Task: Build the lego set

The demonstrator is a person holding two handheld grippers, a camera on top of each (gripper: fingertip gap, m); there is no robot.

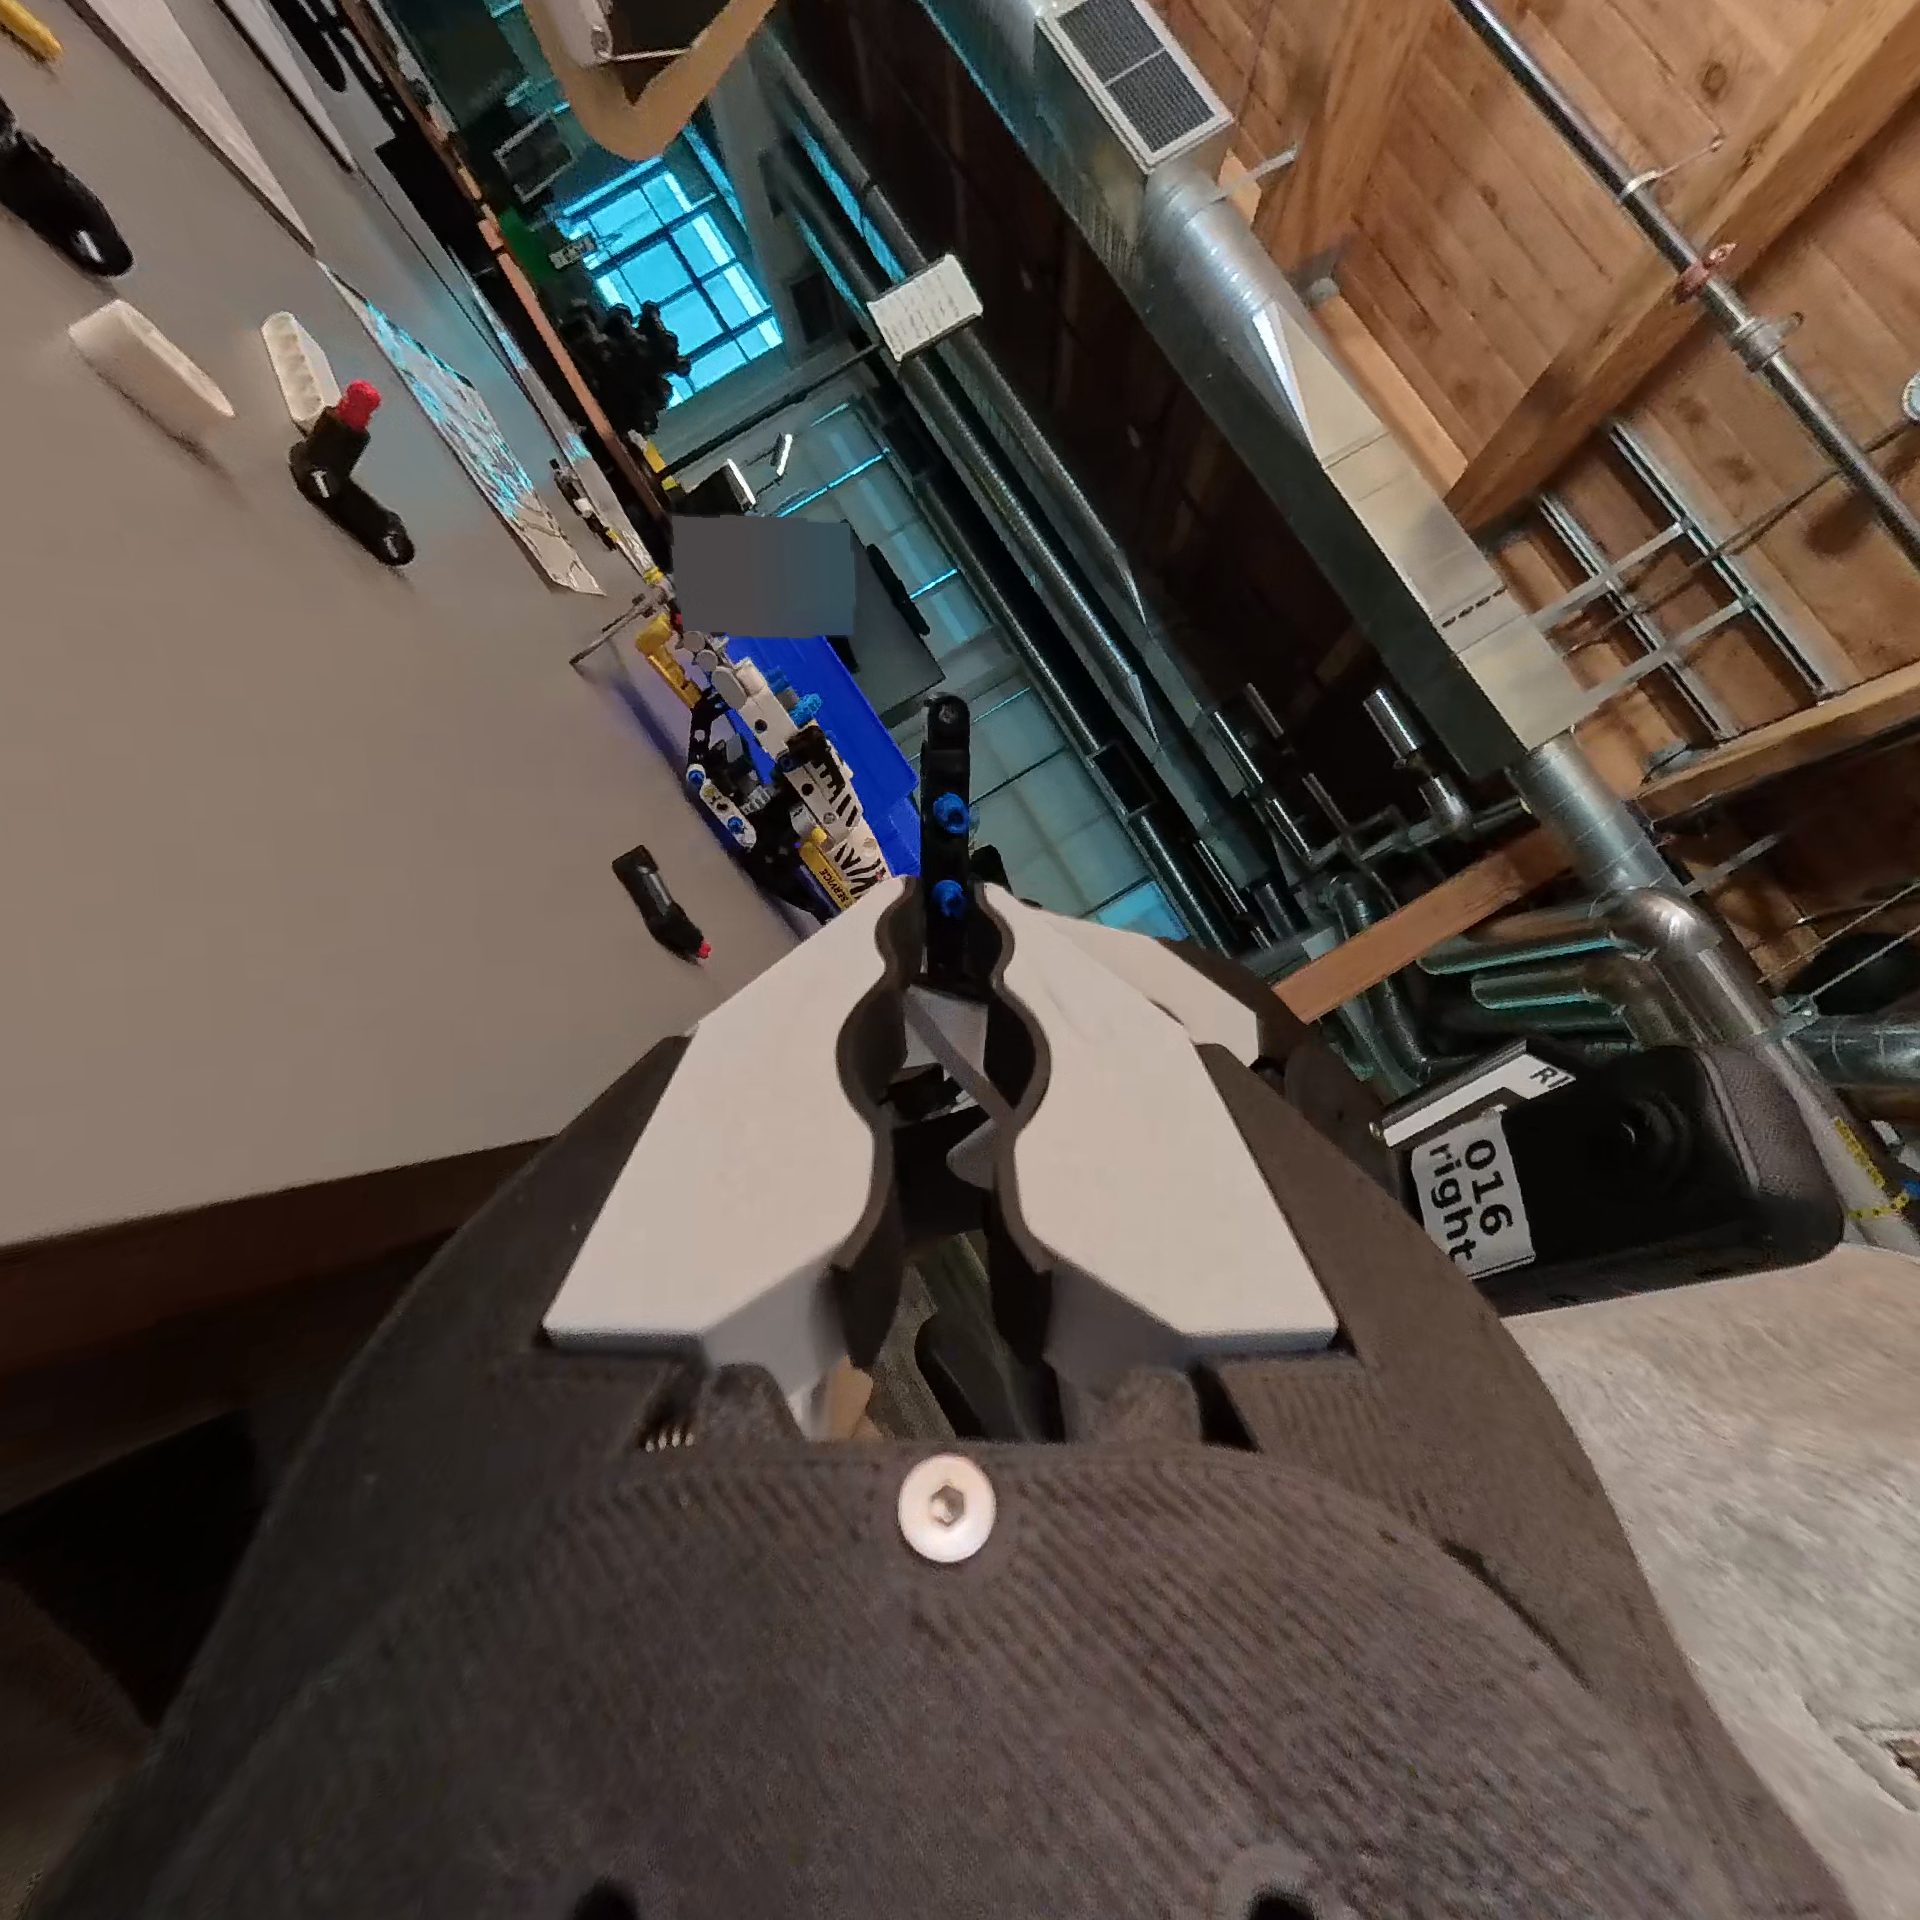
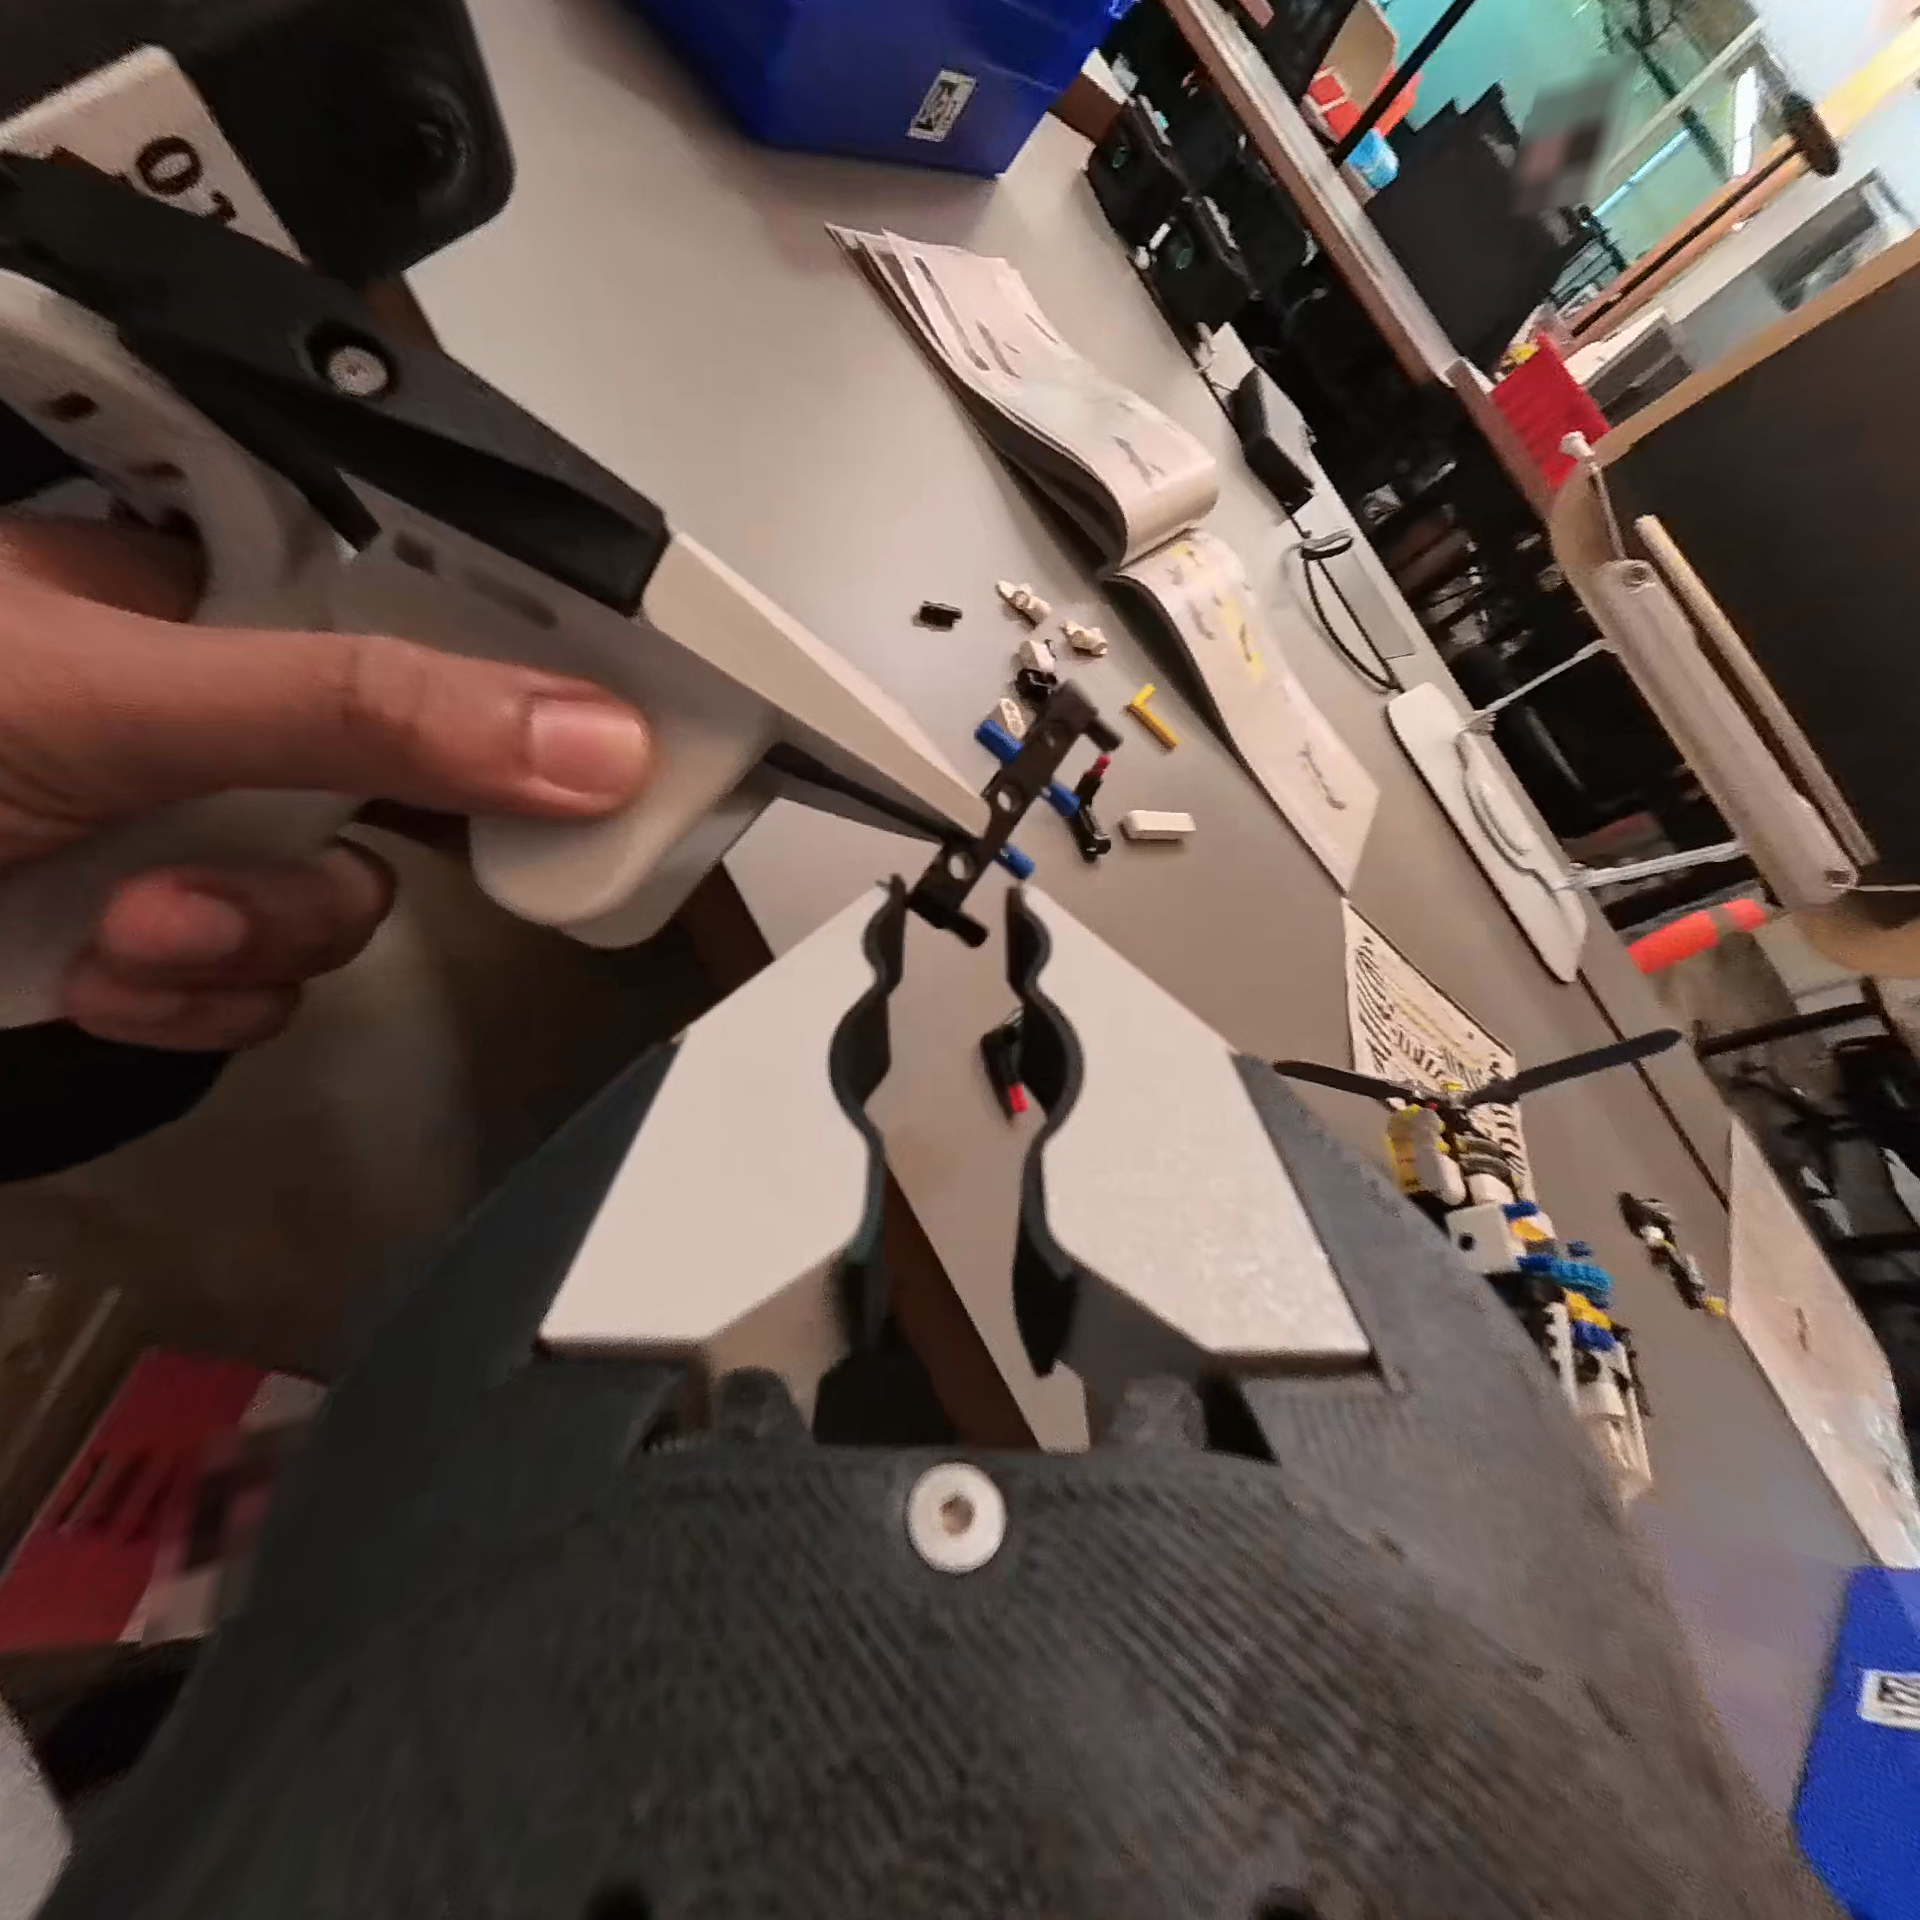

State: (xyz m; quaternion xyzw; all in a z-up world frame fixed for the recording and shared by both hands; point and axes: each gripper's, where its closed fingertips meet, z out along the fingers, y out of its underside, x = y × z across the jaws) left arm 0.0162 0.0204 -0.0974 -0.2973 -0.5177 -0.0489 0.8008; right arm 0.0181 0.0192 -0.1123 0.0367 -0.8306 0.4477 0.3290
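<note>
My left gripper (image 1: 945,920) is shut on the lower end of a black lego beam (image 1: 943,800) with two blue pins, held up in the air off the table's edge. In the right wrist view the left gripper (image 2: 961,826) comes in from the left, held by a hand, with the black beam (image 2: 1029,779) slanting up to the right. My right gripper (image 2: 958,914) is open, its fingertips on either side of the beam's lower end, where a short black pin (image 2: 961,923) sticks out. The helicopter model (image 2: 1496,1236) lies on the table to the right; it also shows in the left wrist view (image 1: 769,779).
Loose small pieces (image 2: 1049,665) lie on the grey table (image 2: 727,364) beyond the beam. A black piece with a red tip (image 2: 1006,1070) lies below my fingers. An open instruction booklet (image 2: 1091,416), a sticker sheet (image 2: 1423,1029) and blue bins (image 2: 883,73) lie around. Only a small space, under 4 cm, lies between the two pairs of fingers.
</note>
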